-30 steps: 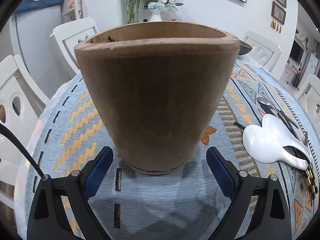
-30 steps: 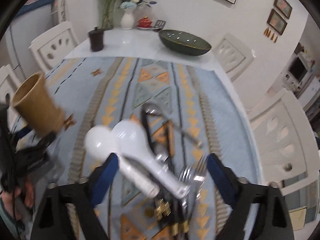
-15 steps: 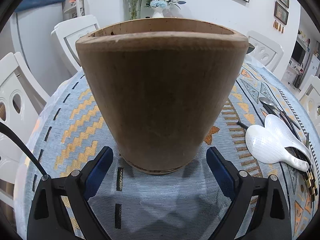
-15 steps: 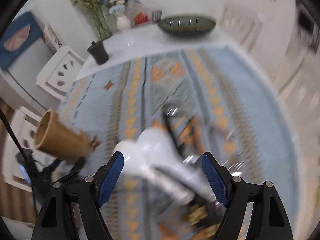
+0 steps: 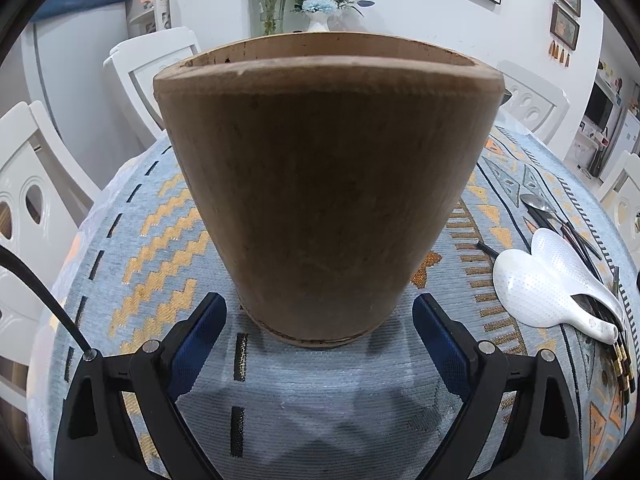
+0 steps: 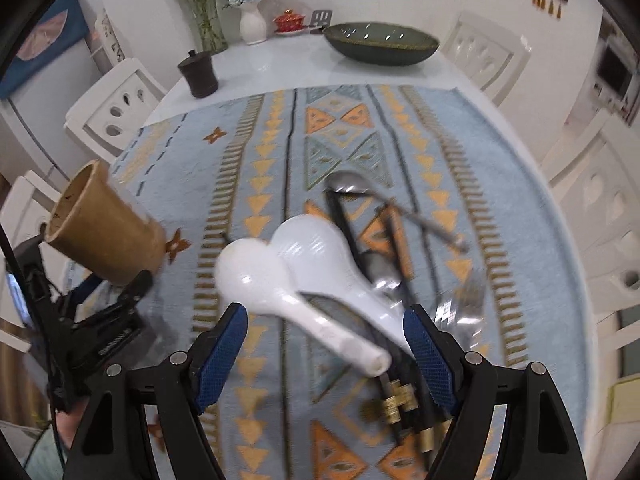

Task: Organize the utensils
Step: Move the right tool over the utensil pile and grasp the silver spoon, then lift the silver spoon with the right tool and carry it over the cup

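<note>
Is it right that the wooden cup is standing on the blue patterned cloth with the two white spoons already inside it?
Not quite. The wooden cup does stand on the blue patterned cloth, but the two white spoons are not inside it. The right wrist view shows them lying on the cloth beside the other cutlery, apart from the cup.

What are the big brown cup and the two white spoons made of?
The tall brown cup looks like wood or bamboo: matte, dull, with a thick, rough-cut rim. The two white scoop-shaped spoons look like glazed ceramic, or maybe plastic: smooth, with bright shiny highlights.
</note>
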